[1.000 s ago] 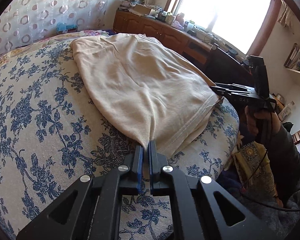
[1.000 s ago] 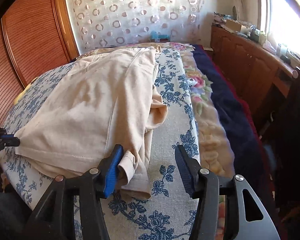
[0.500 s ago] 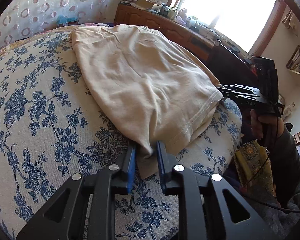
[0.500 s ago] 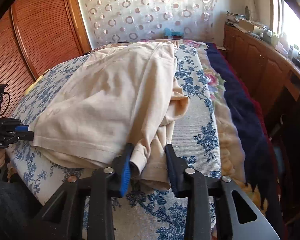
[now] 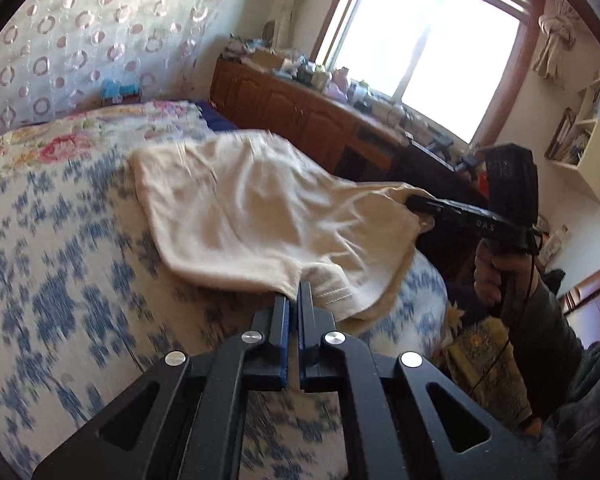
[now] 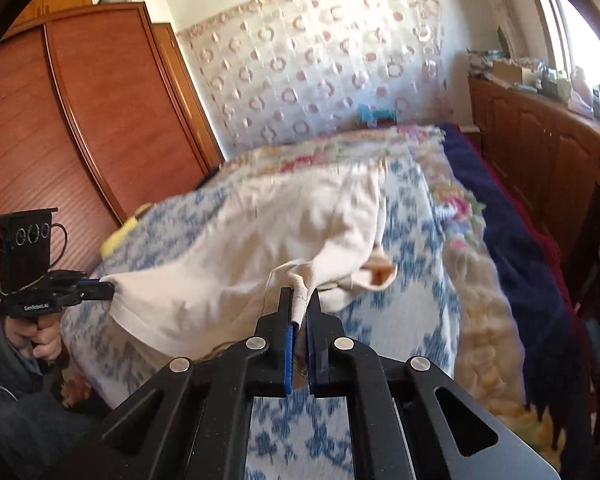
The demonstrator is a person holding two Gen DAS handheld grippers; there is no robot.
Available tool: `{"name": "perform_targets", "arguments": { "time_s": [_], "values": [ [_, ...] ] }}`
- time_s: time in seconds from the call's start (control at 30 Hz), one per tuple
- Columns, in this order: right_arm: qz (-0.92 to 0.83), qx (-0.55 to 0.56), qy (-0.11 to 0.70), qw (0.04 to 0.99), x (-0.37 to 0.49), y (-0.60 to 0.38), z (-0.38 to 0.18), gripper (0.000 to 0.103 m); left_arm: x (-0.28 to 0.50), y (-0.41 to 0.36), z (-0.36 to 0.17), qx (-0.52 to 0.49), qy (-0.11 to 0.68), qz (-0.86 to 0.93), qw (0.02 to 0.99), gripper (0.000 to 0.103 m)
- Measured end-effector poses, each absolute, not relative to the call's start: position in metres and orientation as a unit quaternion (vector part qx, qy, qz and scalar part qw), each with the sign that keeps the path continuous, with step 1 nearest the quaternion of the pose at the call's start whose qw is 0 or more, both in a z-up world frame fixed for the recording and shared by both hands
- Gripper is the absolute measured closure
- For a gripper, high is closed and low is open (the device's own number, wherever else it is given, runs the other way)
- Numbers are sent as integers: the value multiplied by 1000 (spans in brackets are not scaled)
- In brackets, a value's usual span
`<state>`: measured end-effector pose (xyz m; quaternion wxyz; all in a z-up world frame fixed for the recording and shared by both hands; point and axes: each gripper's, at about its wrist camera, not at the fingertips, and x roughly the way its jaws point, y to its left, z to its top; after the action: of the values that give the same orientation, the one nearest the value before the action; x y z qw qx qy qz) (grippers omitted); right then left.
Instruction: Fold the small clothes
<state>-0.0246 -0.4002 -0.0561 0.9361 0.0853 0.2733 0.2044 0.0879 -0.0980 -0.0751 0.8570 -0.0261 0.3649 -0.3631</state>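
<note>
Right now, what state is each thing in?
left hand-held gripper: shut on the garment's near hem corner.
right hand-held gripper: just closed, shut on the other near corner.
cream garment: near edge lifted, far part lying on the bed.
bed: covered by floral blanket.

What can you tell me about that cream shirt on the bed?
The shirt is a plain cream garment of soft knit cloth with a stitched hem, already folded lengthwise. Its far end lies on the blue flowered bedspread; its near edge is lifted and sags between two corners. The left gripper is shut on one hem corner, the right gripper is shut on the other, where a sleeve hangs loose. Nothing else touches it.
</note>
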Motion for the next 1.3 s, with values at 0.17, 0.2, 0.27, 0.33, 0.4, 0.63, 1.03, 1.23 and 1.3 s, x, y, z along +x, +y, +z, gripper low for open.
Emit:
{"name": "perform_targets", "arguments": {
  "time_s": [0.17, 0.2, 0.27, 0.33, 0.4, 0.63, 1.03, 1.23, 1.3],
  "values": [
    [199, 62, 242, 948, 8, -403, -27, 98, 138, -89, -45, -45, 341, -345, 873, 99],
    [198, 60, 239, 949, 18, -403, -22, 98, 150, -88, -41, -46, 340, -339, 876, 99],
    [195, 58, 237, 950, 42, -404, -14, 98, 174, -87, -35, -45, 335, -322, 884, 99],
    [189, 52, 243, 950, 70, -402, -9, 98, 203, -86, -32, -45, 337, -306, 889, 99],
    [184, 47, 253, 949, 101, -395, -6, 98, 228, -86, -35, -40, 342, -289, 893, 99],
    [178, 49, 302, 935, 184, -374, -25, 98, 298, -87, -70, -33, 380, -246, 891, 99],
    [128, 13, 310, 942, 187, -359, -8, 61, 307, -73, -84, -4, 388, -237, 890, 29],
    [150, -33, 333, 930, 158, -347, -17, 56, 293, -84, -100, 34, 405, -263, 875, 27],
    [154, -43, 344, 925, 154, -343, -20, 54, 295, -90, -106, 47, 410, -259, 873, 27]
  ]
}}
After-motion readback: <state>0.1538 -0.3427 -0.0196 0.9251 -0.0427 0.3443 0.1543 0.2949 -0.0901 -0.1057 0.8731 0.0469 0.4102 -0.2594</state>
